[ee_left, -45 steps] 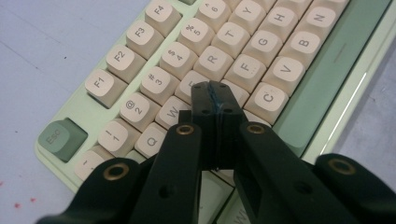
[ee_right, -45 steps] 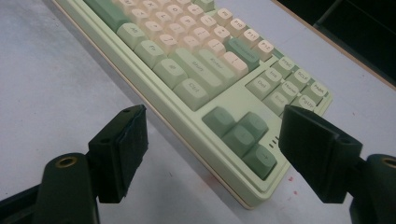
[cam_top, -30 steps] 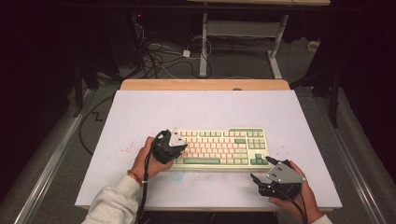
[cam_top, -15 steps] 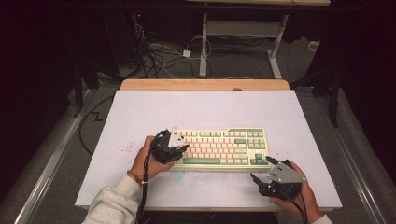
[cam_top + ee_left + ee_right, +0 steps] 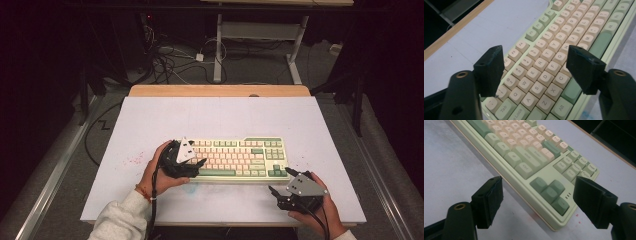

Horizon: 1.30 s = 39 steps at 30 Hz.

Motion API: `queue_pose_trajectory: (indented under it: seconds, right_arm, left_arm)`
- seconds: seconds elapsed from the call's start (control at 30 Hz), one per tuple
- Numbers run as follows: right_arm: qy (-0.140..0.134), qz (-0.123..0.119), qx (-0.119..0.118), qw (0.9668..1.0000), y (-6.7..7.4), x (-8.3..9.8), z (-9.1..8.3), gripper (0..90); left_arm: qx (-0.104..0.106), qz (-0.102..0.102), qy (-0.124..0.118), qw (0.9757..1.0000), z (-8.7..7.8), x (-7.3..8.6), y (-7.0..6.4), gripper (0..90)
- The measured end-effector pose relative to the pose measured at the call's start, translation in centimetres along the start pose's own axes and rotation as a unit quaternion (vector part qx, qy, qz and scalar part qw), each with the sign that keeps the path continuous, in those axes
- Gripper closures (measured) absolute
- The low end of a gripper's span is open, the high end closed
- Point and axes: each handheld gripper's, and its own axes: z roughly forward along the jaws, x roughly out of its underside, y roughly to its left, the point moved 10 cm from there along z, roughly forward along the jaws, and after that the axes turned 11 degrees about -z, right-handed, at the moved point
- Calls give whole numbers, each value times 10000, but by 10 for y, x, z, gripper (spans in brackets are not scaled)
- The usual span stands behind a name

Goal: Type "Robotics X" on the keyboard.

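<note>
A pale green keyboard with cream and green keys lies across the white tabletop. My left gripper hovers over its left end, pointing right. In the left gripper view the left gripper has its jaws spread wide above the letter keys of the keyboard; they have just been opening and nothing is pressed between them. My right gripper rests near the table's front edge, just off the keyboard's near right corner. In the right gripper view the right gripper stands open, framing the arrow keys of the keyboard.
A wooden strip borders the table's far edge. Beyond it, cables lie on the floor beside a white metal frame. Red specks mark the tabletop left of the keyboard.
The left gripper's jaws have spread apart over the keyboard's left end, with the hand staying close to where it was. The right hand has not moved.
</note>
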Motion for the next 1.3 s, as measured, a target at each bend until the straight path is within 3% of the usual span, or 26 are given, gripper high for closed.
queue_pose_trajectory:
  seconds: [0.13, 0.27, 0.37, 0.5, 0.57, 0.67, 0.83, 1.0, 1.3]
  right_arm:
    - [6, -4, 3, 10000, 0, 0, 0, 243]
    - [1, -3, 4, 10000, 0, 0, -1, 243]
    - [-11, 1, 0, 10000, 0, 0, -1, 243]
    - [-22, -5, -3, 10000, 0, -1, -1, 243]
    - [-17, -9, -13, 10000, 0, -1, -1, 243]
    - [-23, -5, -17, 10000, 1, -1, -1, 243]
    - [-20, -8, -8, 10000, 0, -1, -1, 243]
    - [-15, -15, -19, 10000, 0, -1, -1, 243]
    - [0, -44, -39, 10000, 2, -1, 0, 243]
  left_arm:
    - [-37, -25, -104, 9999, -3, 1, -2, 179]
    - [80, -156, -221, 9996, -7, 2, -6, 157]
    - [277, -210, -195, 9992, -7, 5, -13, 173]
    - [562, -233, -173, 9980, -7, 8, -23, 284]
    - [588, -253, -107, 9979, -5, 10, -25, 369]
    - [845, -303, -25, 9960, -4, 12, -30, 540]
    - [943, -125, 232, 9952, 2, 19, -35, 780]
    - [907, -9, 468, 9948, 10, 25, -37, 851]
    - [806, 149, 690, 9942, 20, 28, -37, 871]
